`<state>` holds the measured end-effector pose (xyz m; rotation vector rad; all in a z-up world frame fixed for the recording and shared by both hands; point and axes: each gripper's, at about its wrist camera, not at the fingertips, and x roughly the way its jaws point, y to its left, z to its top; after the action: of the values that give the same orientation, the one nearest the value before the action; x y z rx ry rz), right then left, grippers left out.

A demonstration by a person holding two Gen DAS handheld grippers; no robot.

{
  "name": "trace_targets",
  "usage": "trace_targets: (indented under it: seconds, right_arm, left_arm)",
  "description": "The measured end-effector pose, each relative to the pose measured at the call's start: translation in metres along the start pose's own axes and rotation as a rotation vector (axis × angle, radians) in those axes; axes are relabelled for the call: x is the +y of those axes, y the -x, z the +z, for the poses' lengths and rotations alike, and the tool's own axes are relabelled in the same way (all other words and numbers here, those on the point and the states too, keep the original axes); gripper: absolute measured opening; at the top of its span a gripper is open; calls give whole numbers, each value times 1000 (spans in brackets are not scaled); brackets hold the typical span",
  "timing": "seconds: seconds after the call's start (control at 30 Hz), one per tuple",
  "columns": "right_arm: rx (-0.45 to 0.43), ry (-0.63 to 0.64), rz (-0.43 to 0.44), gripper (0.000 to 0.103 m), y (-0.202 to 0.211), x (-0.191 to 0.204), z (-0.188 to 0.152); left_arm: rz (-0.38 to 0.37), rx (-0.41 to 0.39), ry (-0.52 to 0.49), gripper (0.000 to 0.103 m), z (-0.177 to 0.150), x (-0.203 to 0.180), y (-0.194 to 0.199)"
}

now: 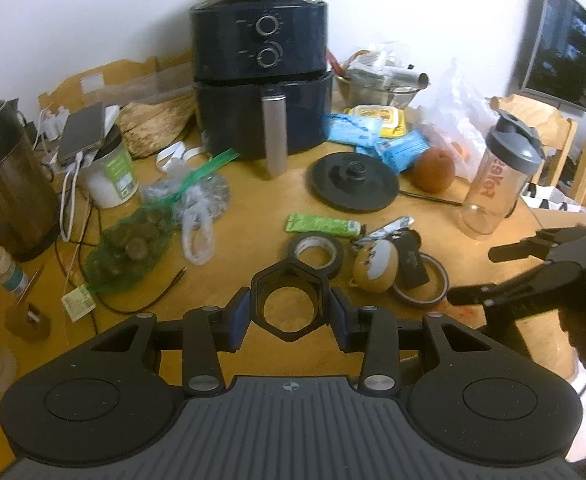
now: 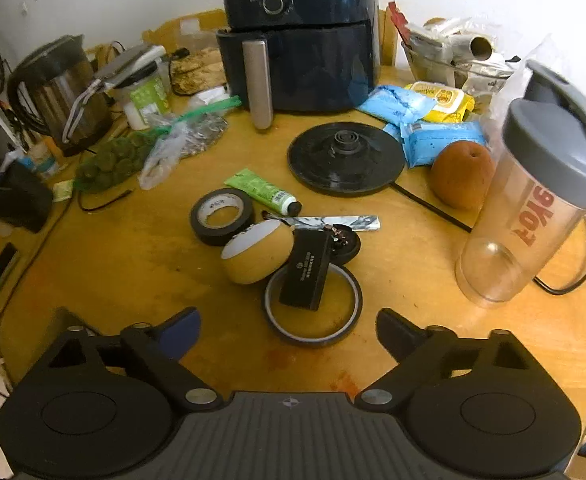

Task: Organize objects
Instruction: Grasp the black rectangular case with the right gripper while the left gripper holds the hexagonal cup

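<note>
Cluttered wooden table [image 1: 245, 240]: left gripper [image 1: 291, 312] clamps a stiff, light hexagonal black ring [image 1: 291, 292] by opposite flats; right gripper [image 2: 289, 330] gapes empty, thin tape ring [image 2: 313, 308] at twelve o'clock.

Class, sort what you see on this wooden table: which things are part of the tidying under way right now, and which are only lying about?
In hand:
left tongs, shut on the black hexagonal plastic ring
right tongs, open above the thin brown tape ring

Lying about:
dark blue air fryer
orange fruit
clear shaker bottle with grey lid
steel kettle
</note>
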<state>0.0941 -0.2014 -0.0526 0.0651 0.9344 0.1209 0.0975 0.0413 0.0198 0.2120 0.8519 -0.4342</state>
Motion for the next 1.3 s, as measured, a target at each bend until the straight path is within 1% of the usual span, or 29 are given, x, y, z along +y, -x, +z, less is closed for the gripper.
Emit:
trace_targets:
  seconds: [0.07,0.13,0.3,0.5,0.6,0.7,0.8,0.93,1.07,1.3]
  right_arm:
    - [11,4,-10,88,-10,1,3]
    - [21,2,-14,81,-19,0,5]
    - [39,-6,-48,70,-41,0,15]
    - [66,25,-93,64,-65,7,23]
    - [85,16,-113,59,-77,8,26]
    - [104,17,-133,56,-87,9,27]
    - [114,20,-144,45,-94,11,28]
    - [130,31,-164,36,-100,15,28]
    - [143,-20,-164,35,-95,11,29]
    - [106,-56,-129,35,-70,9,28]
  left_arm:
    - [5,6,4,40,-2,7,1]
    - [8,11,7,40,-3,12,1]
    - [13,18,12,40,-7,28,3]
    - [13,33,10,40,-9,46,0]
    - [8,36,8,40,-9,53,-1]
    - [-2,38,3,40,-9,58,-2]
    - [-17,39,-4,40,-10,62,-2]
    - [-38,41,-15,40,-11,65,-5]
    - [-53,36,-21,40,-10,63,-5]
    - [-87,32,-43,40,-8,54,-7]
